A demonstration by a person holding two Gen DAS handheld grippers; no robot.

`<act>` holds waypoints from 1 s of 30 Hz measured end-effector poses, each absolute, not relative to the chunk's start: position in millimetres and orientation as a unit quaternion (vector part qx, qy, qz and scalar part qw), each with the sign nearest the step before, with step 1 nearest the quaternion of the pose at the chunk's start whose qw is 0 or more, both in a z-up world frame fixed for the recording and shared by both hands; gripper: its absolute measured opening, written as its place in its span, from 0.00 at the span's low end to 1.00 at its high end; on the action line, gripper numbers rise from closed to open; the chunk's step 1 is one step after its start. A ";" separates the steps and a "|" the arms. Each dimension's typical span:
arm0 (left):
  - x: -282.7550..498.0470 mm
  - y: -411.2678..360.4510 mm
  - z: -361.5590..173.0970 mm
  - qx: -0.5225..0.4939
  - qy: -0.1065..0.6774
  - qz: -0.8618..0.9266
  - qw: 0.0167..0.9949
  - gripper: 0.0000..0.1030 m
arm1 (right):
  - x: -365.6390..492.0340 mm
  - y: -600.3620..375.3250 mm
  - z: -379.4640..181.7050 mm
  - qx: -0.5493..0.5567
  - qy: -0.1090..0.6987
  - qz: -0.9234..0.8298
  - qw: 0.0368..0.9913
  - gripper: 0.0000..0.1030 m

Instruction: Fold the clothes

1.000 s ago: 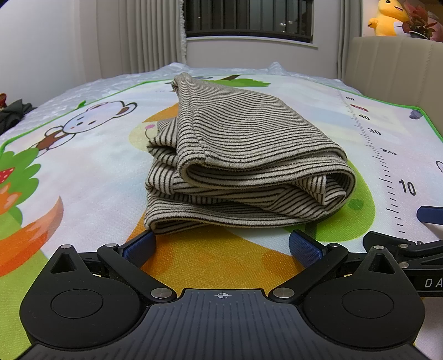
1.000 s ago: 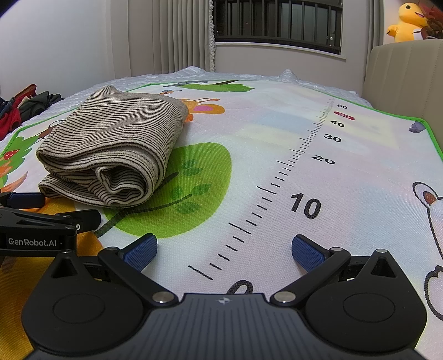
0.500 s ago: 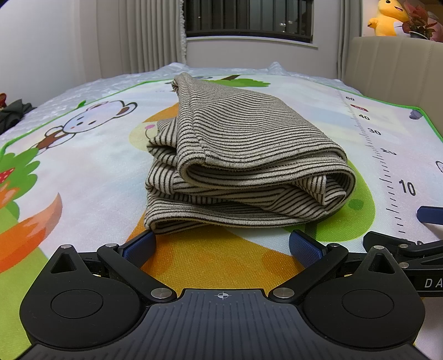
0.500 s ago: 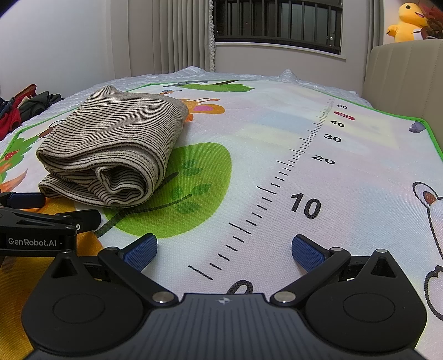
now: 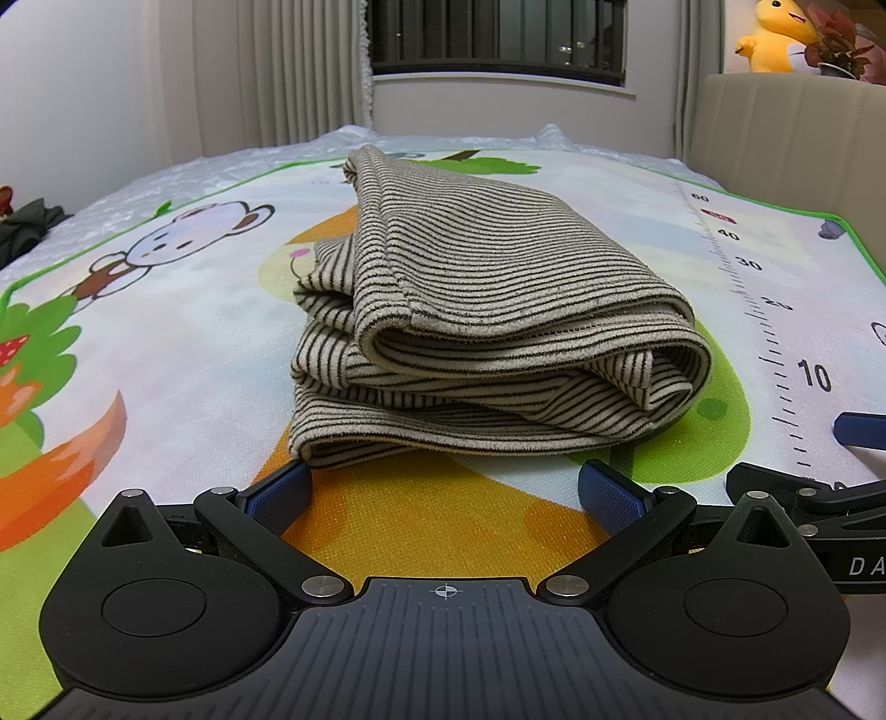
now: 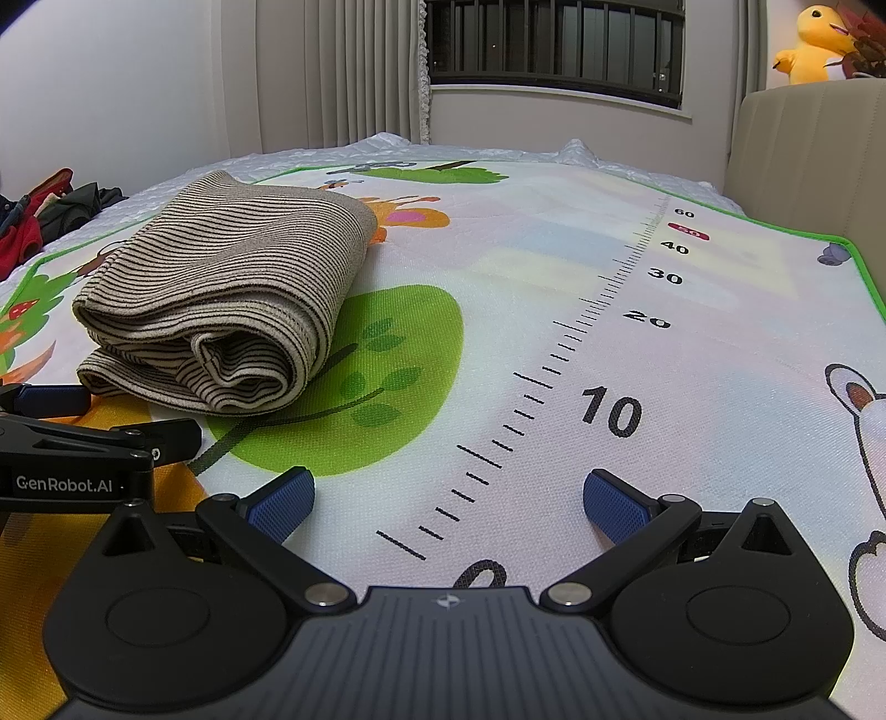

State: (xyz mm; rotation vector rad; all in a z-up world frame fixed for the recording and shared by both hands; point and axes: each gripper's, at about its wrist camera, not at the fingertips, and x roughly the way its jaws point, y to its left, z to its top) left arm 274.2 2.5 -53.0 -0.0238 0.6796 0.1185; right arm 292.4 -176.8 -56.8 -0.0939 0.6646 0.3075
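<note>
A beige garment with thin dark stripes [image 5: 487, 332] lies folded into a thick bundle on the cartoon play mat [image 5: 166, 343]. My left gripper [image 5: 443, 493] rests low on the mat just in front of the bundle's near edge, open, nothing between its blue pads. In the right wrist view the same folded garment [image 6: 221, 310] sits to the left. My right gripper [image 6: 448, 504] is open over the mat's printed ruler, empty, a short way right of the bundle. Each gripper shows at the edge of the other's view.
The mat [image 6: 554, 288] covers a bed with a white quilted sheet. A beige padded headboard [image 5: 792, 133] stands at the right, with a yellow plush toy [image 5: 775, 33] and a plant on top. Dark and red clothes [image 6: 39, 221] lie at the far left. Curtains and a barred window are behind.
</note>
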 end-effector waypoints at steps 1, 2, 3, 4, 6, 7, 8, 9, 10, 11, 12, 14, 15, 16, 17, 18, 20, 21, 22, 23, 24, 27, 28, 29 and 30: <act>274.2 2.5 -53.0 -0.012 0.333 0.058 0.941 1.00 | 292.4 -176.9 -56.8 -0.046 0.325 0.150 0.933 1.00; 274.1 2.5 -53.0 -0.012 0.333 0.058 0.941 1.00 | 292.4 -176.9 -56.8 -0.046 0.325 0.150 0.933 1.00; 274.1 2.5 -53.0 -0.012 0.333 0.058 0.941 1.00 | 292.4 -176.9 -56.8 -0.046 0.325 0.150 0.933 1.00; 274.1 2.5 -53.0 -0.012 0.333 0.058 0.941 1.00 | 292.4 -176.9 -56.8 -0.046 0.325 0.150 0.933 1.00; 274.1 2.5 -53.0 -0.012 0.333 0.058 0.941 1.00 | 292.4 -176.9 -56.8 -0.046 0.325 0.150 0.933 1.00; 274.1 2.5 -53.0 -0.012 0.333 0.058 0.941 1.00 | 292.5 -176.9 -56.8 -0.046 0.325 0.150 0.933 1.00; 274.1 2.5 -53.0 -0.012 0.333 0.058 0.941 1.00 | 292.4 -177.1 -56.9 -0.046 0.324 0.150 0.933 1.00; 274.0 2.6 -53.0 -0.012 0.333 0.058 0.941 1.00 | 292.3 -177.5 -57.1 -0.045 0.324 0.151 0.933 1.00; 274.0 2.6 -53.0 -0.012 0.333 0.058 0.941 1.00 | 292.1 -178.0 -57.3 -0.043 0.324 0.151 0.933 1.00; 274.0 2.5 -53.0 -0.012 0.333 0.058 0.941 1.00 | 292.3 -178.6 -57.6 -0.042 0.324 0.152 0.933 1.00; 274.0 2.5 -53.0 -0.012 0.333 0.058 0.941 1.00 | 292.8 -179.2 -57.8 -0.040 0.324 0.152 0.933 1.00; 274.0 2.5 -53.1 -0.012 0.333 0.058 0.941 1.00 | 293.2 -179.2 -58.3 -0.040 0.324 0.152 0.933 1.00; 274.1 2.7 -53.1 -0.012 0.333 0.058 0.941 1.00 | 293.2 -179.2 -58.5 -0.040 0.324 0.152 0.933 1.00; 274.3 3.0 -53.1 -0.013 0.333 0.058 0.941 1.00 | 293.2 -179.2 -58.6 -0.040 0.323 0.152 0.933 1.00; 274.5 3.1 -53.1 -0.013 0.334 0.057 0.941 1.00 | 293.3 -178.6 -58.8 -0.041 0.323 0.152 0.933 1.00; 274.9 3.0 -52.9 -0.013 0.335 0.057 0.941 1.00 | 293.2 -177.3 -58.8 -0.043 0.323 0.151 0.933 1.00; 275.3 3.7 -53.0 -0.013 0.335 0.055 0.941 1.00 | 292.8 -177.1 -58.8 -0.043 0.321 0.151 0.934 1.00; 275.3 3.8 -53.0 -0.012 0.335 0.055 0.941 1.00 | 293.0 -177.6 -58.9 -0.041 0.321 0.151 0.934 1.00; 275.0 3.3 -52.8 -0.011 0.334 0.055 0.941 1.00 | 293.0 -178.1 -58.9 -0.040 0.321 0.152 0.934 1.00; 274.8 2.3 -52.8 -0.008 0.333 0.057 0.941 1.00 | 292.9 -178.7 -58.8 -0.038 0.321 0.153 0.934 1.00; 275.0 1.8 -52.8 -0.007 0.334 0.057 0.941 1.00 | 293.1 -179.1 -58.9 -0.037 0.321 0.153 0.934 1.00; 275.5 9.7 -49.6 -0.029 0.347 0.042 0.936 1.00 | 293.1 -179.2 -59.1 -0.037 0.321 0.153 0.934 1.00; 274.6 14.5 -47.5 -0.041 0.356 0.032 0.933 1.00 | 293.0 -179.1 -59.1 -0.037 0.321 0.152 0.934 1.00; 271.9 18.7 -45.2 -0.052 0.364 0.023 0.930 1.00 | 292.9 -179.0 -59.1 -0.038 0.321 0.152 0.934 1.00; 268.2 21.3 -43.9 -0.058 0.368 0.017 0.928 1.00 | 292.7 -178.9 -59.1 -0.038 0.321 0.152 0.934 1.00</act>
